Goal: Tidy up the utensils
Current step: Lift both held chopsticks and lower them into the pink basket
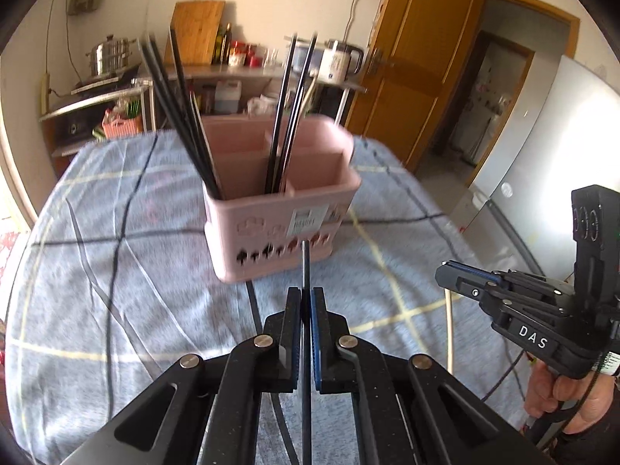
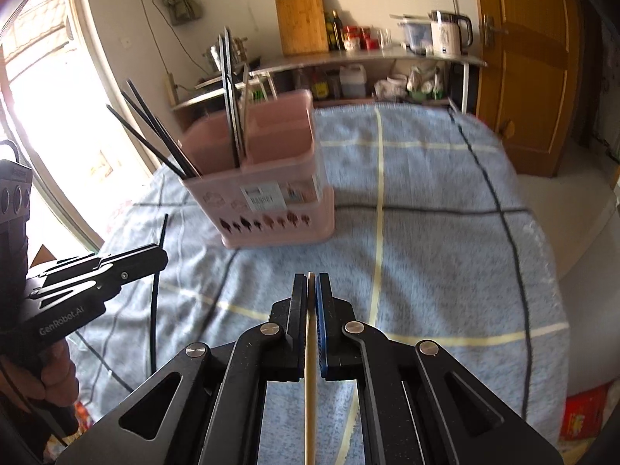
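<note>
Left gripper: jaws closed on a black chopstick. Right gripper: jaws closed on a pale wooden chopstick. Pink utensil holder stands ahead on the blanket-covered table, black chopsticks inside.

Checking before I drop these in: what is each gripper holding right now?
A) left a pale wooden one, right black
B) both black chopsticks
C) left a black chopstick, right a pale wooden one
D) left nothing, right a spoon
C: the left gripper is clamped on a black chopstick, and the right gripper on a pale wooden chopstick.
</note>
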